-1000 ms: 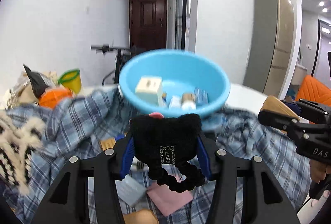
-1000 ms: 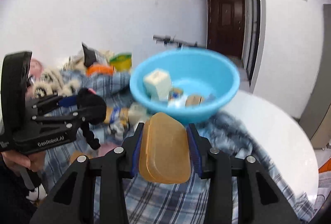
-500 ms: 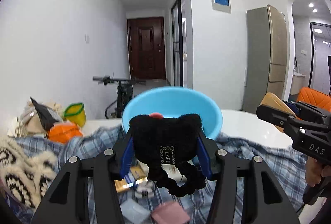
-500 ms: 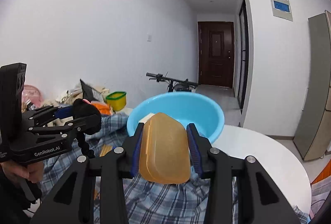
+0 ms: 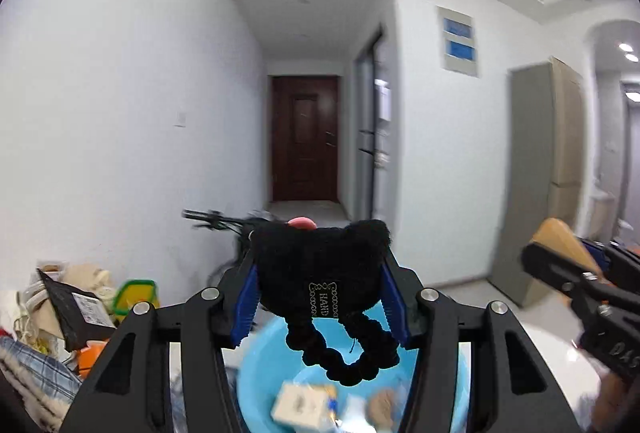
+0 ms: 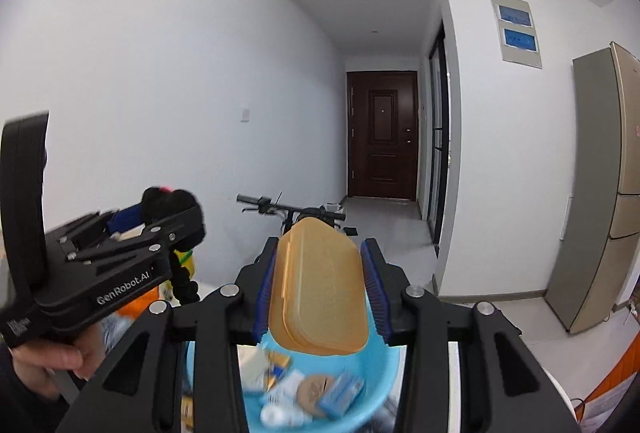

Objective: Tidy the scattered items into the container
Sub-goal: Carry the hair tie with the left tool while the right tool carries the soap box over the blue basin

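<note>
My left gripper point(image 5: 320, 297) is shut on a black fuzzy hair tie point(image 5: 320, 273) whose braided loop hangs down over the blue basin point(image 5: 264, 373). My right gripper point(image 6: 318, 289) is shut on an orange plastic box point(image 6: 318, 289) and holds it above the same blue basin point(image 6: 372, 357). Several small items lie in the basin: a cream box point(image 5: 298, 403), a round brown lid point(image 6: 314, 391), a blue packet point(image 6: 340, 393). The left gripper also shows in the right wrist view point(image 6: 168, 213), and the right gripper in the left wrist view point(image 5: 560, 253).
A pile of clutter with a black bag point(image 5: 74, 307), a green-rimmed cup point(image 5: 134, 295) and an orange thing point(image 5: 90, 353) sits at the left. Plaid cloth point(image 5: 32, 373) lies at the far left. A bicycle point(image 6: 288, 213) stands behind, a tall cabinet point(image 6: 596, 193) at the right.
Both grippers have risen and moved forward with their loads. The basin, first ahead of them, now lies below both grippers at the bottom of each view.
</note>
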`<state>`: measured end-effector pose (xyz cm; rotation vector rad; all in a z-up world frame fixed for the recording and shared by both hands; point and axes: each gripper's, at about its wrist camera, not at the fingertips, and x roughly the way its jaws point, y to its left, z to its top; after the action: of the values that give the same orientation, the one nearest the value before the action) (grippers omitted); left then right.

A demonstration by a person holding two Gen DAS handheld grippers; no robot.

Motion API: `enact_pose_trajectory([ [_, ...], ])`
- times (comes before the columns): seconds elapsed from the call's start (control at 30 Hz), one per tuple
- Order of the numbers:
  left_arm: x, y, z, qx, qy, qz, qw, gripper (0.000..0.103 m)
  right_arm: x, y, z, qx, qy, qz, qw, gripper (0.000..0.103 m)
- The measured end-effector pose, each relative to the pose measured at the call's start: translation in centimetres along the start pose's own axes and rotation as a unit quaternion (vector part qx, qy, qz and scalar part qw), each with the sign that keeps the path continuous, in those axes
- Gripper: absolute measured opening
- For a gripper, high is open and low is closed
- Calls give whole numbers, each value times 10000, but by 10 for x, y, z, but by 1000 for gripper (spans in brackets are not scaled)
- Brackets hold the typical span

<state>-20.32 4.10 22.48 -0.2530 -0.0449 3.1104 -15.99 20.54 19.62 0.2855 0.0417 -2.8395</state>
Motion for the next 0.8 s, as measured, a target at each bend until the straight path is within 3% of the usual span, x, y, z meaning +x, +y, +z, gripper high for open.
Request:
enact_pose_trajectory([
  [0.1,16,2,4,98,-50,109,9999,56,19,-8,12,-37,-1,-110,9999,39],
  [0.17,31,2,4,172,129,35,9998,56,27,-13,15,25,26,-167,9999,39],
  [0.3,75,-5,1,335,1069,-195,9935,56,65,-13,16,26,723,-29,9974,39],
  [0.43,134,-5,-12,241,2473,-182,9685,56,121,-15,6,266,1903,147,9812,39],
  [0.53,173,0,-31,149,3431,-174,9390,56,160,-20,-12,478,2930,265,9546,39],
  [0.63,196,3,-54,-33,4056,-212,9138,56,184,-22,-33,538,3591,144,9316,39],
  [0.7,207,9,-65,-338,4207,-252,9062,56,195,-22,-51,565,3891,157,9193,39],
  [0.8,212,7,-85,-351,4158,-243,9085,56,205,-28,-72,774,4100,274,9084,39],
])
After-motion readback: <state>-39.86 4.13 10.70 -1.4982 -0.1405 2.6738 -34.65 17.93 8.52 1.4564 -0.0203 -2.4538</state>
